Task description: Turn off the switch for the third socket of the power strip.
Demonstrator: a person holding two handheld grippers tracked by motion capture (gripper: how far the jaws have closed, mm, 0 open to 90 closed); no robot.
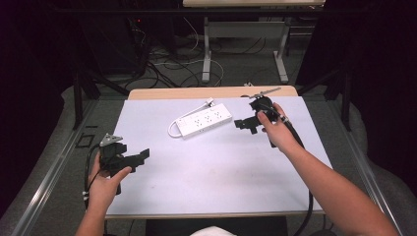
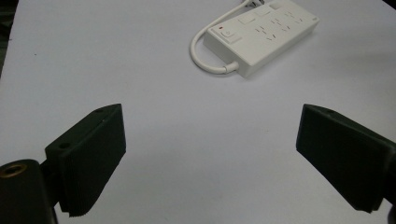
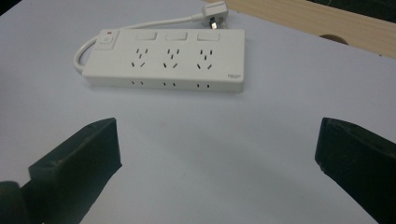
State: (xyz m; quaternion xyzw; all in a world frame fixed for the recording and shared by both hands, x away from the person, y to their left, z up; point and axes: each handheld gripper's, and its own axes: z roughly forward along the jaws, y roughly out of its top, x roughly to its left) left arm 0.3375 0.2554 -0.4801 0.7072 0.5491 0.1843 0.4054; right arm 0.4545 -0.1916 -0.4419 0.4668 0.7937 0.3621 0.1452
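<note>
Here, both grippers wide near pwr strip (image 1: 204, 120)

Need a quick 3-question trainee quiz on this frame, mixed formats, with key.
1. True or false: the power strip is clamped by the right gripper.
2. Which gripper is nearer the strip? A) left gripper B) right gripper C) both touch it
3. Fill in: the strip's cable loops round to end at a white ____ on the table.

Key: 1 false, jaws open and short of it; 2 B; 3 plug.
</note>
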